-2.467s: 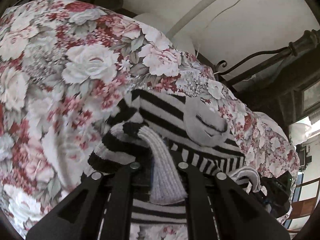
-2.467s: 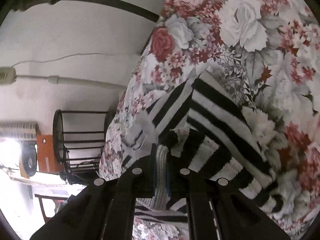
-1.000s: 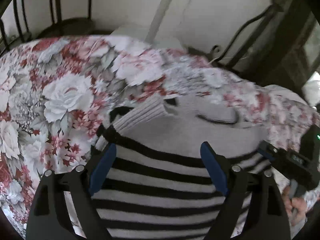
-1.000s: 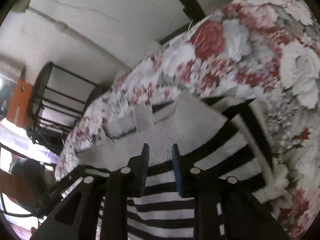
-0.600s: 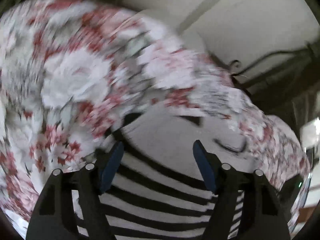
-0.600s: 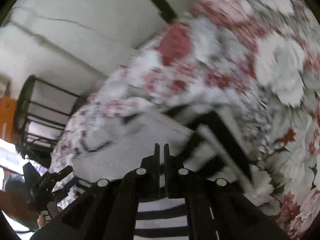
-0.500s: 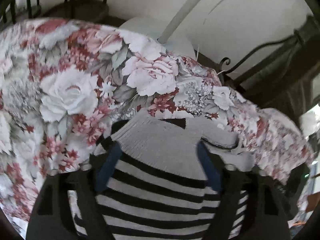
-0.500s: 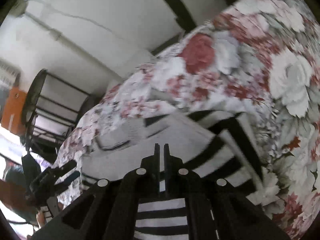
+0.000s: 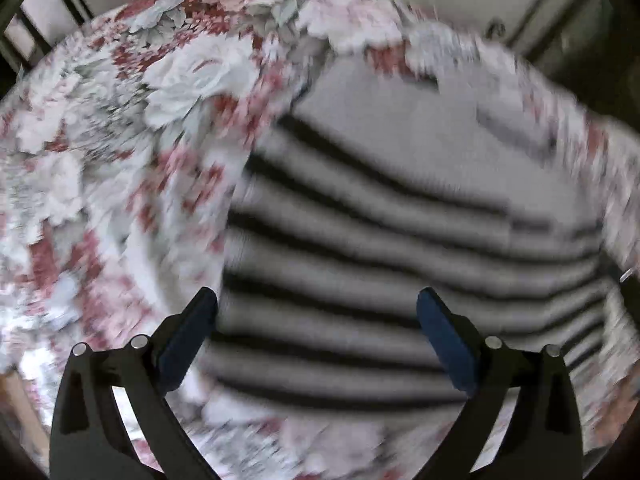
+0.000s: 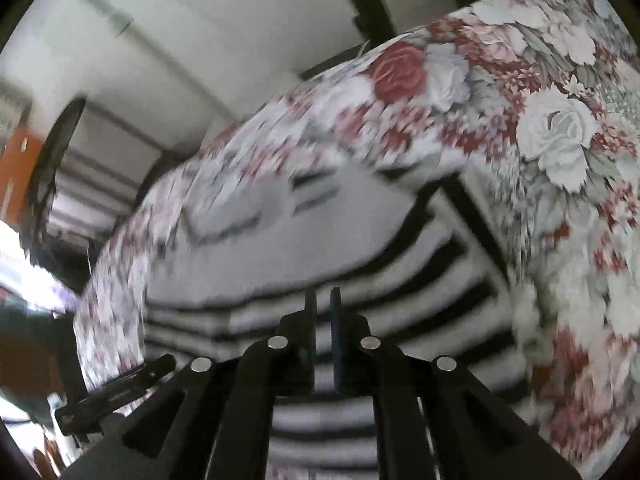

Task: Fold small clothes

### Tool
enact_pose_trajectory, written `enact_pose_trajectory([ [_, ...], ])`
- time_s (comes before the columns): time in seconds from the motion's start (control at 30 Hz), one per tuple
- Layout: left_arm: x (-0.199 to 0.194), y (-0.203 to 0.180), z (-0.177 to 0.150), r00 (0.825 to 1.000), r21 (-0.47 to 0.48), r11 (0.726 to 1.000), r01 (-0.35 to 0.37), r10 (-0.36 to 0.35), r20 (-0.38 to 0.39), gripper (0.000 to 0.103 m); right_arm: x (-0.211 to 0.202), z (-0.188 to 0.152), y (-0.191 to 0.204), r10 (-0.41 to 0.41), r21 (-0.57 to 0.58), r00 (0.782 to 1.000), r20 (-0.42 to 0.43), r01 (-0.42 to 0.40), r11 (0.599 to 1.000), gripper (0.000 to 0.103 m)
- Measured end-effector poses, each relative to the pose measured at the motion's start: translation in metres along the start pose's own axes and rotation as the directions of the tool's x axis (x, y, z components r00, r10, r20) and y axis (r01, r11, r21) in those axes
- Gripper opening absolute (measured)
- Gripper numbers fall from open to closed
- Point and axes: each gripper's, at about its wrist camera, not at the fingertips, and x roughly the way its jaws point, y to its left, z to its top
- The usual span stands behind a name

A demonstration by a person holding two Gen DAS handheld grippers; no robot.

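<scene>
Since 2.5 s ago: both grippers let go of bunched sleeve; sweater (image 9: 400, 232) now spread flat on floral sheet (image 9: 120, 128), stripes across, plain grey yoke at far end. Left gripper (image 9: 316, 312) jaws wide apart, nothing between them, hovering over sweater's near striped part; left finger over sweater's left edge. Right gripper (image 10: 322, 308) jaws nearly closed, thin gap, no cloth visibly pinched, above striped body. Both views motion-blurred. Left gripper's tip visible at lower left of right view. Dark bed frame (image 10: 360, 8) beyond sheet.
</scene>
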Motion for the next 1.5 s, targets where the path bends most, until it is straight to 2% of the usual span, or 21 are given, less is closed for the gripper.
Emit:
enact_pose_trajectory([
  [0.07,0.016,-0.005,-0.023,0.99,0.079,0.988,-0.13,0.135,-0.051,0.099,0.004,-0.013,0.015,-0.018,-0.031,0.999,-0.029,0.017,0.999,0.021],
  [0.1,0.028,-0.004,-0.031,0.984,0.098,0.984,-0.151,0.16,-0.083,0.099,0.007,-0.025,0.018,-0.037,-0.049,0.998,-0.057,0.034,0.998,0.031],
  [0.17,0.048,0.012,-0.037,0.986,0.014,0.997,-0.077,0.078,-0.15,0.099,0.022,-0.043,0.018,-0.111,-0.081,0.986,-0.125,0.101,0.992,0.035],
  [0.23,0.051,0.032,-0.036,0.981,-0.11,0.994,0.011,-0.032,-0.192,0.099,0.045,-0.06,0.006,-0.192,-0.119,0.967,-0.168,0.173,0.978,0.024],
  [0.3,0.042,0.037,-0.043,0.981,-0.14,0.99,0.016,-0.043,-0.191,0.099,0.044,-0.059,0.002,-0.215,-0.134,0.965,-0.152,0.196,0.971,0.014],
  [0.37,0.028,0.034,-0.052,0.985,-0.13,0.991,-0.014,-0.009,-0.175,0.098,0.027,-0.059,-0.001,-0.203,-0.063,0.971,-0.125,0.196,0.979,0.014],
  [0.47,-0.003,0.016,-0.06,0.997,-0.08,0.997,-0.017,0.011,-0.073,0.098,0.011,-0.065,0.009,-0.175,-0.061,0.979,-0.1,0.17,0.984,0.019],
  [0.57,-0.017,-0.013,-0.055,1.0,-0.01,1.0,0.012,-0.012,0.003,0.098,0.015,-0.077,0.042,-0.164,-0.166,0.982,-0.099,0.146,0.975,0.02],
  [0.63,-0.007,-0.031,-0.053,1.0,0.039,0.999,0.01,-0.009,-0.021,0.098,0.028,-0.085,0.056,-0.2,-0.245,0.971,-0.127,0.165,0.955,0.03],
  [0.67,0.002,-0.039,-0.053,0.999,0.07,0.998,-0.005,0.008,-0.047,0.098,0.04,-0.09,0.058,-0.25,-0.28,0.955,-0.157,0.199,0.939,0.034],
  [0.77,0.05,-0.069,-0.058,0.973,0.227,0.963,-0.146,0.182,-0.145,0.099,0.061,-0.095,0.06,-0.317,-0.336,0.931,-0.183,0.244,0.91,0.033],
  [0.83,0.045,-0.076,-0.051,0.973,0.234,0.956,-0.174,0.204,-0.111,0.099,0.05,-0.081,0.059,-0.244,-0.247,0.955,-0.169,0.199,0.948,0.033],
  [0.9,0.023,-0.08,-0.04,0.991,0.217,0.969,-0.114,0.128,-0.048,0.099,0.035,-0.059,0.069,-0.156,-0.204,0.984,-0.081,0.136,0.969,0.033],
  [0.97,0.003,-0.095,-0.032,0.996,0.193,0.978,-0.083,0.08,0.026,0.099,0.027,-0.038,0.078,-0.125,-0.201,0.992,0.009,0.124,0.972,0.033],
  [1.03,-0.004,-0.095,-0.021,0.991,0.176,0.979,-0.106,0.09,0.095,0.099,0.029,-0.021,0.081,-0.111,-0.19,0.993,0.046,0.118,0.975,0.033],
  [1.1,0.013,-0.092,-0.016,0.984,0.174,0.969,-0.177,0.167,0.067,0.099,0.049,-0.011,0.076,-0.154,-0.175,0.988,0.015,0.154,0.972,0.033],
  [1.13,0.034,-0.088,-0.016,0.983,0.174,0.968,-0.182,0.186,-0.007,0.099,0.067,-0.008,0.073,-0.198,-0.176,0.98,-0.025,0.191,0.966,0.033],
  [1.2,0.05,-0.077,-0.02,0.99,0.121,0.985,-0.119,0.128,-0.064,0.099,0.08,-0.024,0.059,-0.223,-0.192,0.973,-0.059,0.209,0.959,0.034],
  [1.3,0.041,-0.066,-0.011,0.991,0.125,0.985,-0.118,0.126,-0.054,0.099,0.072,-0.019,0.074,-0.212,-0.186,0.977,-0.039,0.201,0.962,0.035],
  [1.4,0.017,-0.06,-0.005,0.994,0.076,0.993,-0.095,0.091,0.057,0.099,0.05,-0.011,0.074,-0.126,-0.14,0.992,-0.003,0.125,0.982,0.035],
  [1.5,0.029,-0.046,-0.001,0.994,0.032,0.993,-0.111,0.11,0.014,0.099,0.037,-0.013,0.07,-0.118,-0.127,0.993,-0.007,0.116,0.985,0.045],
])
